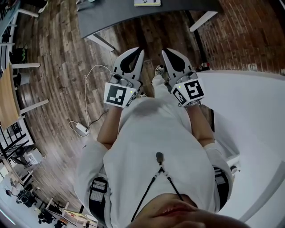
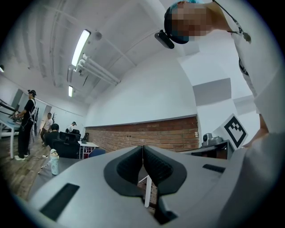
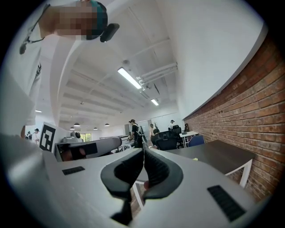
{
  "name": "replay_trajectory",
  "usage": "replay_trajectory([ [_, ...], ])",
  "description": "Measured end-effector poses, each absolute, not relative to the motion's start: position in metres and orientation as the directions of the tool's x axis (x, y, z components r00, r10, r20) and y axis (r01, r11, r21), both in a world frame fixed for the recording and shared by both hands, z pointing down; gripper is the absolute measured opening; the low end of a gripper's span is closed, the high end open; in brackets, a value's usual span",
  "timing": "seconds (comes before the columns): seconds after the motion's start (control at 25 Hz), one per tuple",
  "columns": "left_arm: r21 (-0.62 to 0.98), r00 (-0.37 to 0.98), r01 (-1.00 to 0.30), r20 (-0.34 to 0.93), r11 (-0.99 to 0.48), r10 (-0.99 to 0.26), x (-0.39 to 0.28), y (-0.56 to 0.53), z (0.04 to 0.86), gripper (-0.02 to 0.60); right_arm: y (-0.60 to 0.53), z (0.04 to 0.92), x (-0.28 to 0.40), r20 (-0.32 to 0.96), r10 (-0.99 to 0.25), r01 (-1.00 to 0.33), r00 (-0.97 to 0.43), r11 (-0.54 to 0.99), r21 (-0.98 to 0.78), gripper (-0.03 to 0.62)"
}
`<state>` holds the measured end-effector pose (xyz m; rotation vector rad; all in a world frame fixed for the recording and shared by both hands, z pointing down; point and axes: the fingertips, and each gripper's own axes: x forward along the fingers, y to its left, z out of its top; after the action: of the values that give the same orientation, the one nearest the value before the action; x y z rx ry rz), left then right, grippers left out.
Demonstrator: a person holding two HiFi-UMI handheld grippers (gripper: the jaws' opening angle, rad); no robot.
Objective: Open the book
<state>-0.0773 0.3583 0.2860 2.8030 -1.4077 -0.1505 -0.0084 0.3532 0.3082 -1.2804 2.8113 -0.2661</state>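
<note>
- Left gripper (image 1: 139, 55): sat at 11 o'clock in the head view, raised before the chest and aimed forward. Its own view showed the jaws pressed together with nothing between them. Judged a carrying posture rather than a working one.
- Right gripper (image 1: 165, 55): sat at 1 o'clock, level with the left one and just beside it, also aimed forward. Its jaws met tip to tip and held nothing. The pair looked parked side by side, probably awaiting the approach.
- Book (image 1: 147, 2): a flat pale item at 12 o'clock, cut by the top edge, was judged to be the book. It lay flat on the dark table, well apart from both grippers and out of reach.
- Dark table (image 1: 111, 18): stood at 12 o'clock, ahead of the person, on white legs.
- White table (image 1: 254, 120): stood at 3 o'clock, close beside the person.
- Charger block (image 1: 82, 129): lay with its cable on the wood floor at 9 o'clock, a likely snag for feet.
- Task: not begun. The person would need to move toward 12 o'clock and part a gripper's jaws to lift the cover.
</note>
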Motion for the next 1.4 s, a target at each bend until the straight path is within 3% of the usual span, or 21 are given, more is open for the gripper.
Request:
replay_trajectory([
  [1.4,0.025,0.509,-0.859,-0.057,-0.511,-0.859,0.02,0.105,0.285,0.025,0.087,0.304,0.087,0.031,-0.683,-0.678,-0.729,0.717,-0.161,0.038],
])
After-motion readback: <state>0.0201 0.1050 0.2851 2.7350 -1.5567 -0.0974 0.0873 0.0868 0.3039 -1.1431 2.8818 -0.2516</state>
